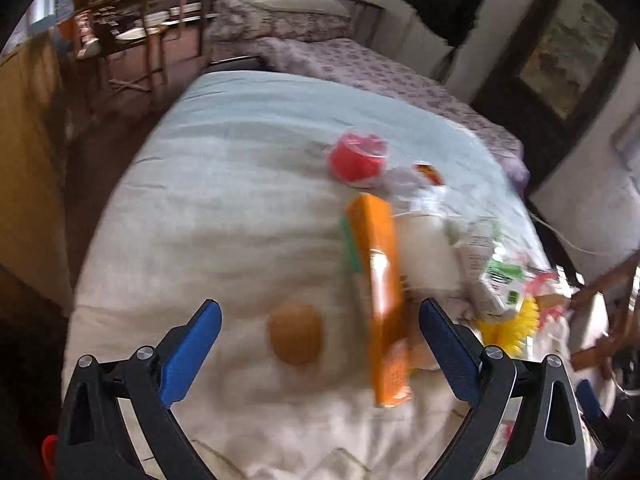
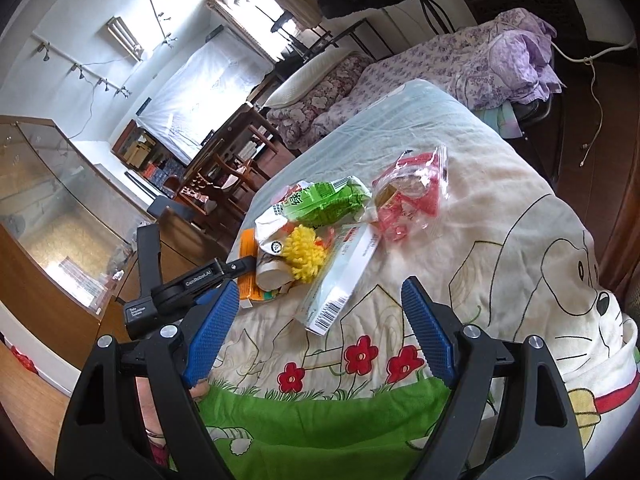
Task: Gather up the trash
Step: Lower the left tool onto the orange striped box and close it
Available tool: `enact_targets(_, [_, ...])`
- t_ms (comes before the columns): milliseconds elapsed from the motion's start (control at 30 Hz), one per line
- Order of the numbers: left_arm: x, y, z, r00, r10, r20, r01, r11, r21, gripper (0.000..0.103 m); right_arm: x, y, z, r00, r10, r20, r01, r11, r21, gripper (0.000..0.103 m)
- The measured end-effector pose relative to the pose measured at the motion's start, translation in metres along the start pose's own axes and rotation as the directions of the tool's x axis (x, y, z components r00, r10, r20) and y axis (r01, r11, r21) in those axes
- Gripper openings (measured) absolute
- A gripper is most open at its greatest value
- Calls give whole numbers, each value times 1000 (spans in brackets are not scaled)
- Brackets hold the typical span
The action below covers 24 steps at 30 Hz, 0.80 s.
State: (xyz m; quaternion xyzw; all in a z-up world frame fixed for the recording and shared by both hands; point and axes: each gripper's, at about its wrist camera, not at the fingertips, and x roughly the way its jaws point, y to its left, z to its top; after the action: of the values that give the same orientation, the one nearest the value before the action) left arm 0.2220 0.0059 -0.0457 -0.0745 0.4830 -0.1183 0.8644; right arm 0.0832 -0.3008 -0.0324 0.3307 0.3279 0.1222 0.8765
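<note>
A pile of trash lies on a bed. In the left wrist view I see an orange carton (image 1: pixel 382 292), a round brown object (image 1: pixel 295 334), a red wrapper (image 1: pixel 358 158) and a green-white packet (image 1: pixel 498 280). My left gripper (image 1: pixel 320 342) is open above the brown object and carton. In the right wrist view I see a white flat box with a barcode (image 2: pixel 340 276), a yellow fuzzy ball (image 2: pixel 306 254), a green packet (image 2: pixel 324 202), a red clear bag (image 2: pixel 408 192) and a paper cup (image 2: pixel 272 272). My right gripper (image 2: pixel 320 322) is open just short of the box.
The bed has a cartoon-print quilt (image 2: pixel 500 264) and a purple floral blanket (image 2: pixel 460 60) beyond. Wooden chairs and a table (image 1: pixel 132 36) stand past the bed. The left gripper's body (image 2: pixel 188 280) shows at the pile's left. A glass cabinet (image 2: pixel 52 208) stands at left.
</note>
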Motion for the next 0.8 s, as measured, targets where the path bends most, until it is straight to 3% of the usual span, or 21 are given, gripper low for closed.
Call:
enact_targets(67, [8, -17, -2, 999, -25, -24, 26, 997, 79, 97, 0, 2, -1, 1000, 1, -2, -1, 1000, 0, 81])
enact_targets(133, [17, -39, -13, 998, 9, -59, 2, 982, 189, 97, 0, 2, -3, 1000, 1, -1, -1, 1000, -2, 81])
enact_targets(200, [16, -57, -23, 998, 62, -24, -53, 957, 286, 97, 0, 2, -3, 1000, 2, -1, -2, 1000, -1, 81])
enact_targets(267, [8, -66, -24, 997, 75, 36, -82, 944, 320, 97, -1, 2, -4, 1000, 6, 0, -6, 1000, 4, 81])
enact_targets(367, [-2, -55, -19, 996, 67, 66, -83, 959, 269, 97, -2, -1, -3, 1000, 13, 7, -13, 1000, 18, 81])
enact_targets(500, [5, -23, -5, 987, 156, 39, -160, 978, 132, 97, -1, -3, -2, 1000, 20, 1, -20, 999, 30, 81])
enact_targets(600, [2, 10, 4, 972, 234, 19, -234, 972, -13, 96, -1, -4, -2, 1000, 20, 1, -20, 999, 30, 81])
enact_targets(700, [-6, 38, 9, 982, 188, 10, -185, 975, -126, 96, 0, -5, -1, 1000, 22, 1, -22, 999, 33, 81])
enact_targets(800, [-13, 38, 8, 993, 119, 12, -117, 984, -134, 96, -1, -5, -1, 1000, 21, 1, -21, 999, 31, 81])
